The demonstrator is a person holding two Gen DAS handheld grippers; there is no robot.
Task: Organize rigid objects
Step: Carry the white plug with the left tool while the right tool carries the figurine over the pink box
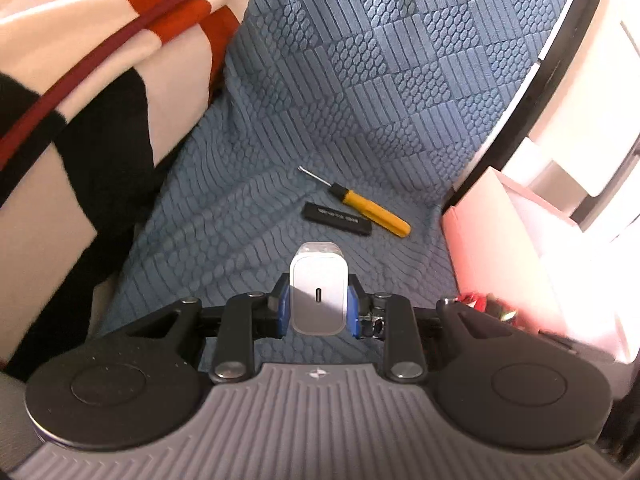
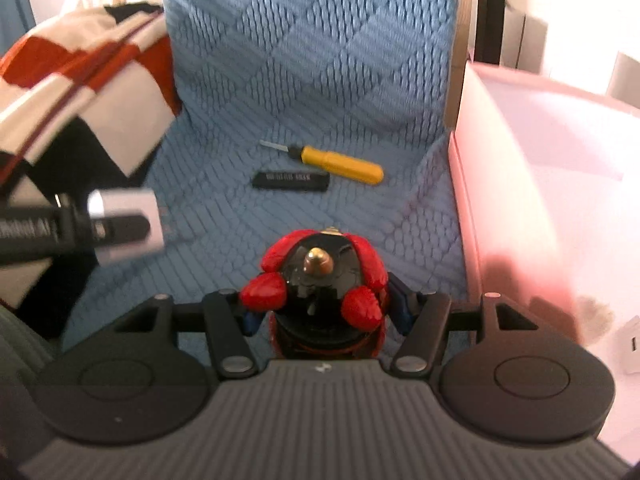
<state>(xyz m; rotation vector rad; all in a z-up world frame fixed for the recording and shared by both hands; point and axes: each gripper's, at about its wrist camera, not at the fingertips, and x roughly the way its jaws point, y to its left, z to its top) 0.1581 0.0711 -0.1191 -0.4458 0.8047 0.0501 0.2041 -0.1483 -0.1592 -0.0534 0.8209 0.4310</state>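
**Over the blue quilt: two things in hand, two left lying**

Nearest the onlooker, both tongs are loaded. The left tongs [image 1: 319, 307] are closed partway on a grey charger block [image 1: 318, 294], its blue pads pressed to the block's two sides, the port face turned toward the camera. The right tongs [image 2: 320, 308] stand wider, clamped around a red and black toy figure [image 2: 320, 280] with a brass knob on top; the pads are mostly hidden behind its bulk, though it sits snugly between them.

Both loads hang above the near part of the blue quilted cover [image 1: 360, 80], not resting on it.

Along the cover's right edge stands a pink bin [image 2: 520, 160]; a white plug-like item [image 2: 632, 344] seems to lie inside it, so some sorting looks done already.

Farther in, toward the middle of the cover, a black stick-shaped piece [image 1: 338, 217] and a yellow-handled screwdriver [image 1: 368, 208] lie just beside each other, untouched.

My guess: roughly halfway, with two carries to finish and two pickups remaining.

At the far left edge lies a striped red, white and black cloth [image 1: 100, 40].
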